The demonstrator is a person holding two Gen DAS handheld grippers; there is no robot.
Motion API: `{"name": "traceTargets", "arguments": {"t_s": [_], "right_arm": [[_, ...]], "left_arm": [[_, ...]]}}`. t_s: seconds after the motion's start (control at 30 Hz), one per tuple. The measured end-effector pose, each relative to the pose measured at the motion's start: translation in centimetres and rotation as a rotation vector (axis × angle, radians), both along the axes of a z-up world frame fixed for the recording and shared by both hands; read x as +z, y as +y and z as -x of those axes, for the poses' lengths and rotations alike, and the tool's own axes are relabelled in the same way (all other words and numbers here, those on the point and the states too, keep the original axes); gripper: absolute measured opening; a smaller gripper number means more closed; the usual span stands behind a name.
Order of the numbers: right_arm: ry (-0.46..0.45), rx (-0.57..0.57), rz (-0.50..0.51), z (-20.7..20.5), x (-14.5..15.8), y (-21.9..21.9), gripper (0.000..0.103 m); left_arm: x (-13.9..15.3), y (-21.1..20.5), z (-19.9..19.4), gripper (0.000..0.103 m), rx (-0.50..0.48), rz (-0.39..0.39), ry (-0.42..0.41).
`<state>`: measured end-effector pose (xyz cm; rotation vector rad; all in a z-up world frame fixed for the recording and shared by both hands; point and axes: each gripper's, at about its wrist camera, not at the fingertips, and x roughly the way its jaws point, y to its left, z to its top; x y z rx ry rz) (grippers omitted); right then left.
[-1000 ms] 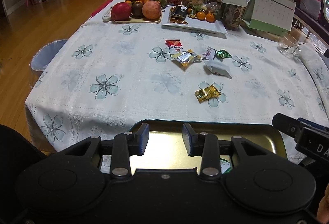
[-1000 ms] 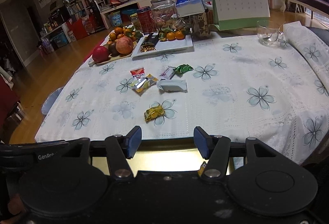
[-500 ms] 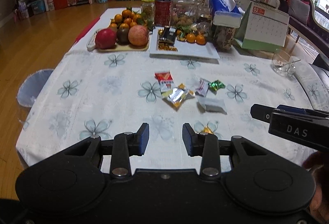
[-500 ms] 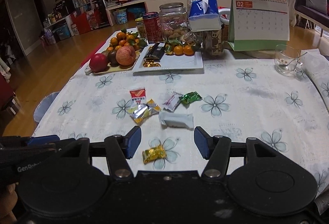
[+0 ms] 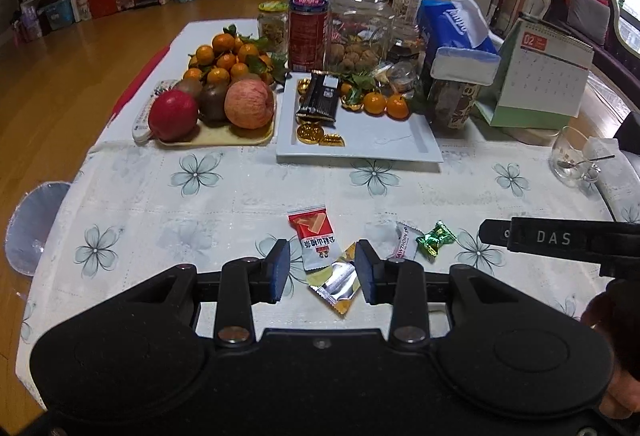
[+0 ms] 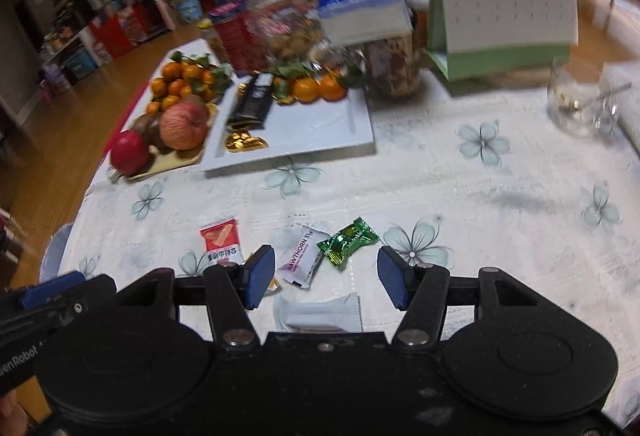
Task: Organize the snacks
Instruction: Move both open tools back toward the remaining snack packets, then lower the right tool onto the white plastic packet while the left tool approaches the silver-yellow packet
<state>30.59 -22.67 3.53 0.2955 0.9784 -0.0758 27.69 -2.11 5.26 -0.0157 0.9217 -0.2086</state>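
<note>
Snacks are lying loose on the bench (image 5: 168,196), which is wearing a white flowered cloth. The left gripper (image 5: 322,272) is hovering with its fingers (image 5: 279,270) apart, framing a red-and-white packet (image 5: 315,236) and a silver-and-yellow packet (image 5: 336,282) that are overlapping. The right gripper (image 6: 326,276) is hovering with its fingers (image 6: 260,274) apart, framing a white hawthorn packet (image 6: 302,256), a green candy (image 6: 347,242) just beside it, and a pale white packet (image 6: 318,312) nearer the camera. Beyond these, a white tray (image 5: 384,140) is carrying a black bar (image 5: 320,98), gold coins (image 5: 318,134) and tangerines (image 5: 386,104). To its left, a fruit board (image 5: 216,136) is carrying apples. Jars, a tissue box (image 5: 456,36), a calendar (image 5: 540,76) and a glass cup (image 5: 572,156) are standing behind.
</note>
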Motion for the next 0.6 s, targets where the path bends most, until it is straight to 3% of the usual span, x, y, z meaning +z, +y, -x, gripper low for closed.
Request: {"name": "traceTargets", "arguments": {"t_s": [0.17, 0.3, 0.47, 0.6], "right_arm": [[0.139, -0.062, -0.109, -2.6, -3.1, -1.2, 0.060], [0.254, -0.117, -0.154, -3.6, -6.2, -1.3, 0.059], [0.292, -0.164, -0.109, -4.7, -8.0, -0.9, 0.059], [0.288, -0.164, -0.084, -5.4, -8.1, -1.0, 0.058]], "left_arm": [[-2.8, -0.2, -3.4, 0.046, 0.008, 0.044, 0.143], [-5.0, -0.9, -5.1, 0.046, 0.024, 0.020, 0.207], [-8.1, -1.6, -7.8, 0.046, 0.099, -0.083, 0.264], [-10.2, -1.3, -8.9, 0.046, 0.141, -0.083, 0.353]]}}
